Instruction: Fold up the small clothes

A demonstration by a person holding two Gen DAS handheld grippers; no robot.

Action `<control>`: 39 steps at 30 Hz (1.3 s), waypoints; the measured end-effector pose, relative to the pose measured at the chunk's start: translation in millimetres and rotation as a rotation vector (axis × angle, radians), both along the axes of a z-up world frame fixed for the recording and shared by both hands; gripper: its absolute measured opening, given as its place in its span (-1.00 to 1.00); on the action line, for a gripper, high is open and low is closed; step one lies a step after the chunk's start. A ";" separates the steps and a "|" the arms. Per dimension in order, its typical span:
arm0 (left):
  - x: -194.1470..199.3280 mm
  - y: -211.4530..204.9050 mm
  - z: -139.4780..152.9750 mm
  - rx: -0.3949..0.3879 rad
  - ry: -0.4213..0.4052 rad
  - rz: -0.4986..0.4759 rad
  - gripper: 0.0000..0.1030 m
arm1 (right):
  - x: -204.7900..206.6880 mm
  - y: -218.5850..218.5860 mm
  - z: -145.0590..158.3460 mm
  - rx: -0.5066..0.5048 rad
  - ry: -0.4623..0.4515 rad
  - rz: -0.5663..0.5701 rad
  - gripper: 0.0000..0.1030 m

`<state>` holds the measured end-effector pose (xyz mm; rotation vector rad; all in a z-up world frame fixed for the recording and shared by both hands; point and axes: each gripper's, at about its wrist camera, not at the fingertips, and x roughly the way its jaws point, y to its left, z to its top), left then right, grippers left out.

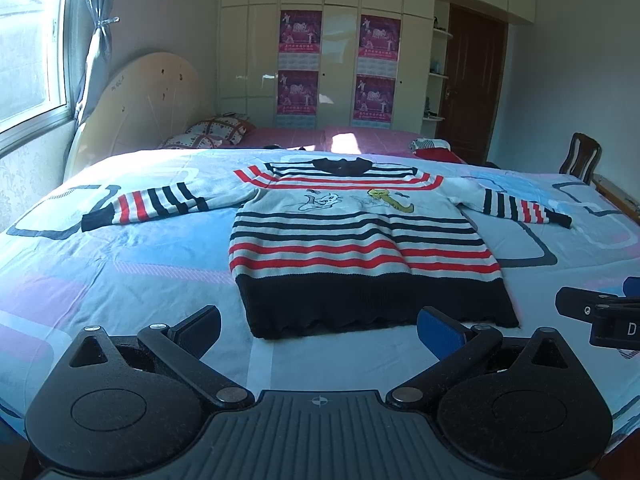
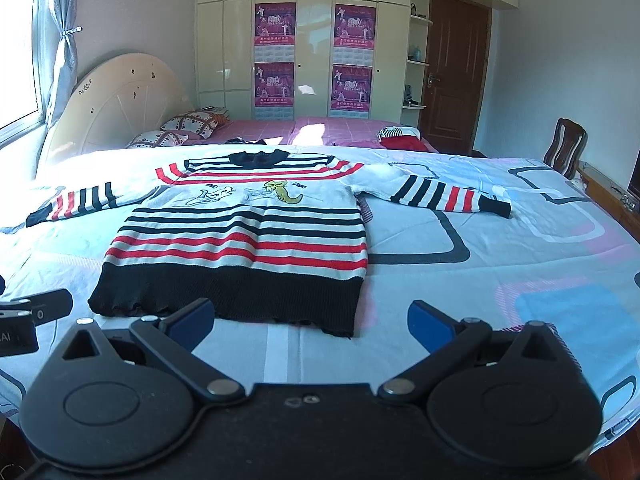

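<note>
A small striped sweater [image 1: 360,236] in white, red and black lies flat on the bed, face up, with both sleeves spread out sideways and its black hem nearest me. It also shows in the right wrist view [image 2: 240,236]. My left gripper [image 1: 318,330] is open and empty, just short of the hem's middle. My right gripper [image 2: 310,322] is open and empty, near the hem's right corner. The right gripper's tip shows at the right edge of the left wrist view [image 1: 600,308], and the left gripper's tip at the left edge of the right wrist view [image 2: 32,312].
The bed sheet [image 1: 120,272] is light blue with pink and grey shapes. Pillows [image 1: 212,132] and a headboard [image 1: 140,108] are at the far left, folded clothes [image 1: 432,148] at the far right, a wooden chair [image 1: 580,156] beside the bed, and a wardrobe [image 1: 340,60] behind.
</note>
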<state>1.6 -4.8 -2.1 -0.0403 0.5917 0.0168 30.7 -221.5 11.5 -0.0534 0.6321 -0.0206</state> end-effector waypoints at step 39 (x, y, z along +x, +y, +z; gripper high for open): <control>102.1 -2.7 -3.9 -0.089 -0.065 -0.020 1.00 | 66.4 -93.7 0.9 0.093 -0.084 -0.140 0.82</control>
